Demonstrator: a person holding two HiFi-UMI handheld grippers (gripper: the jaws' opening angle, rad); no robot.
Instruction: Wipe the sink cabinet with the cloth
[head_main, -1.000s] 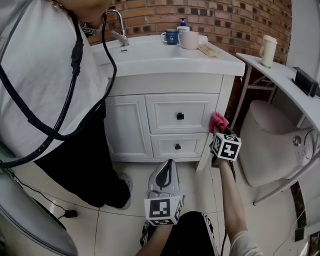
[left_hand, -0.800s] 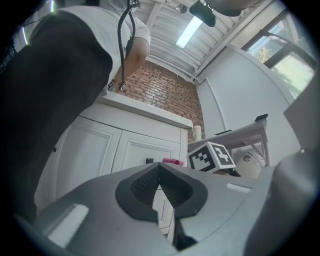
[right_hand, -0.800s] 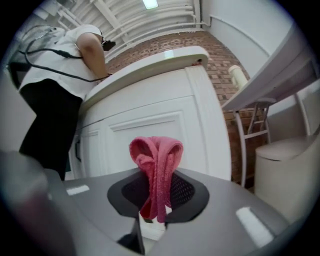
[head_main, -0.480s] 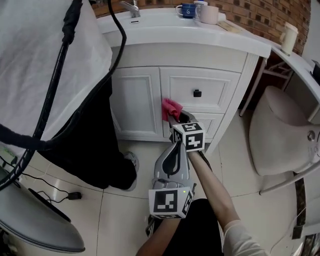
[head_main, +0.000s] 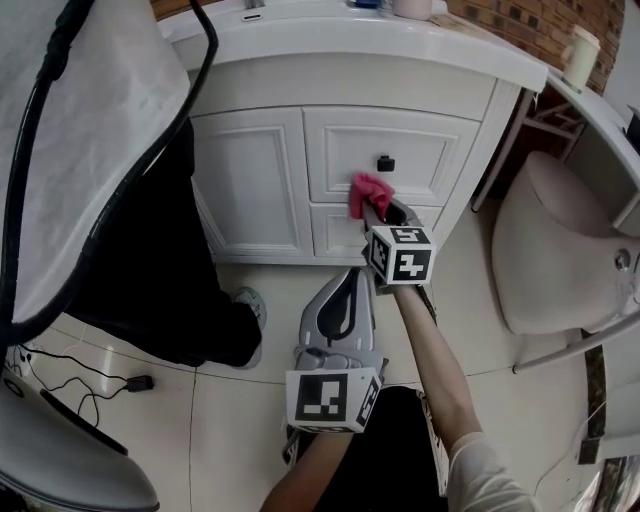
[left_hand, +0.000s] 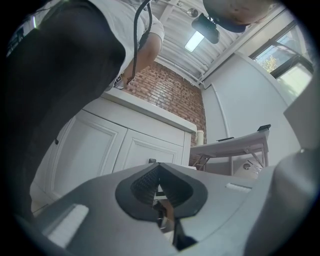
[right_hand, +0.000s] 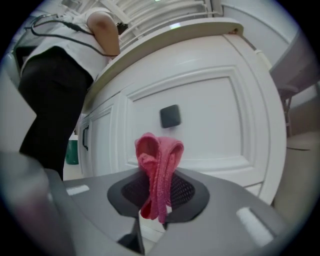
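Observation:
The white sink cabinet (head_main: 250, 170) fills the upper head view, with two drawers on the right and a door on the left. My right gripper (head_main: 378, 215) is shut on a pink cloth (head_main: 368, 192), held against the lower edge of the top drawer (right_hand: 210, 125), just below its black knob (right_hand: 170, 116). The cloth (right_hand: 157, 172) sticks up folded between the jaws. My left gripper (head_main: 345, 300) hangs lower over the floor, shut with nothing in it (left_hand: 159, 192).
A person in a white top and dark trousers (head_main: 120, 200) stands close at the cabinet's left. A white toilet (head_main: 560, 250) and a shelf rail stand at the right. Cables (head_main: 60, 370) lie on the tiled floor at the left.
The right gripper with the cloth slid from the cabinet's right edge left across the drawers, then back right to below the top drawer's knob. The left gripper stayed low.

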